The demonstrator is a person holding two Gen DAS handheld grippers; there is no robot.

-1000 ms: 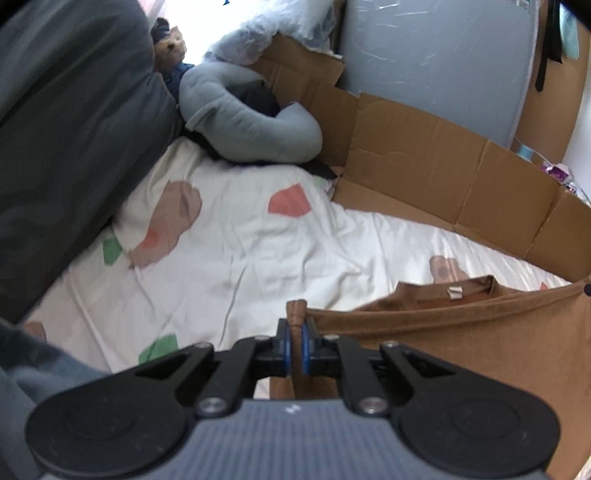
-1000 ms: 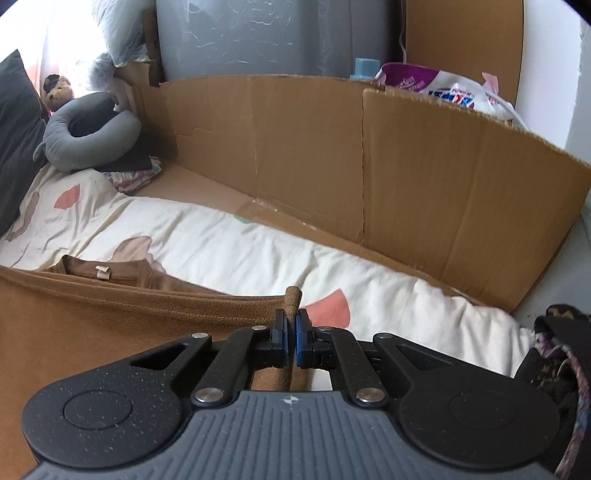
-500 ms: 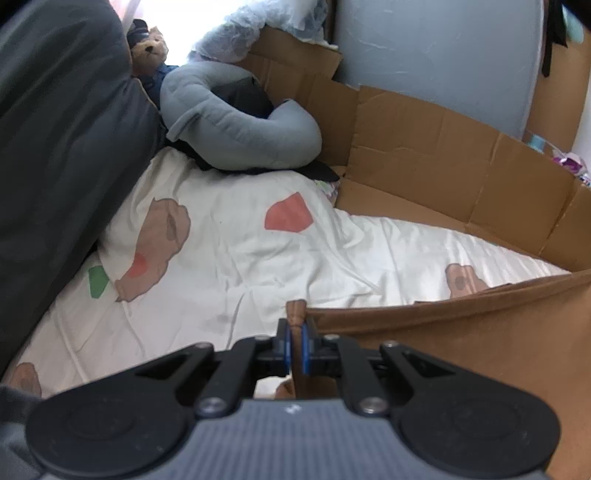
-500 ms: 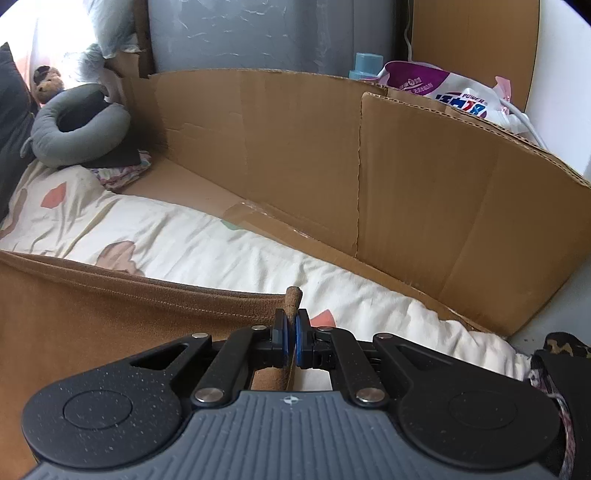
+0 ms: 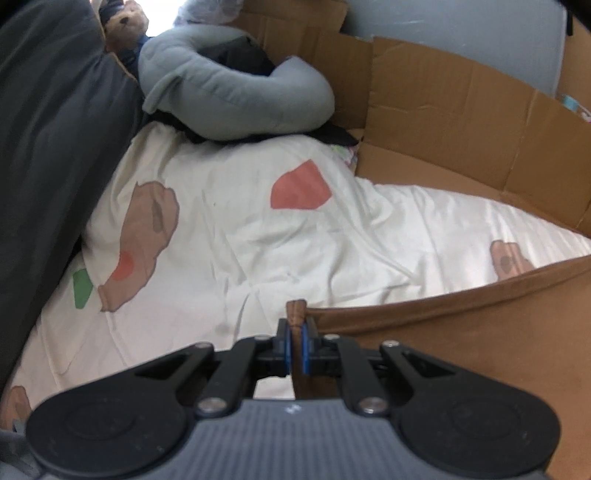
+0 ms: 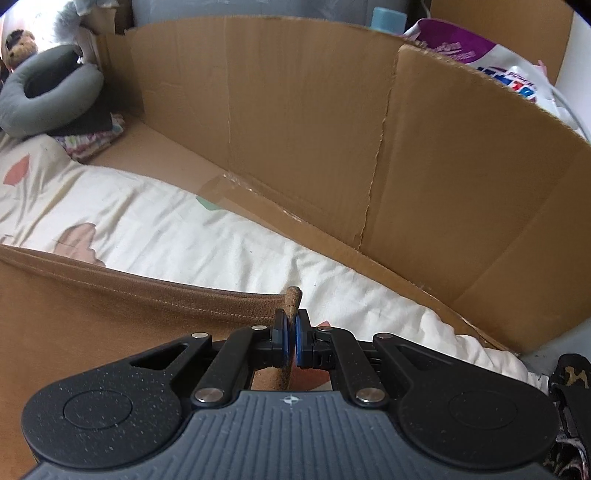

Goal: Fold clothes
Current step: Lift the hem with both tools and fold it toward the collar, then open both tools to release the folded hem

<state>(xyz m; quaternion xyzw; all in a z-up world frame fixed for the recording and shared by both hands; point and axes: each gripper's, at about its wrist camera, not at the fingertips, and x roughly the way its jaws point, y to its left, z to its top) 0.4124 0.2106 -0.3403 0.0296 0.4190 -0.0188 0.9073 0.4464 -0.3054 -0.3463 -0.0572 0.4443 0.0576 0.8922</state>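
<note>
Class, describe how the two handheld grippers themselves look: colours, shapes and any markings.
Both match. The left gripper has a ribbed grey body with a small white mark, two round black discs at its sides, black linkage arms with silver pins, and blue-padded fingers. The right gripper is the same, though its black parts are speckled with pale dust. No cables or sleeves show.

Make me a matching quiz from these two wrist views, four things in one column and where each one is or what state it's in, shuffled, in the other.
Things:
1. brown knit garment
2. grey U-shaped cushion
3. brown cardboard wall
4. small brown teddy bear

Places or states:
A. standing along the far edge of the bed
B. pinched at its edge by the left hand-held gripper and the right hand-held gripper
C. behind the cushion, in the far corner
D. lying on dark folded fabric at the head of the bed

Pairs: 1-B, 2-D, 3-A, 4-C
</note>
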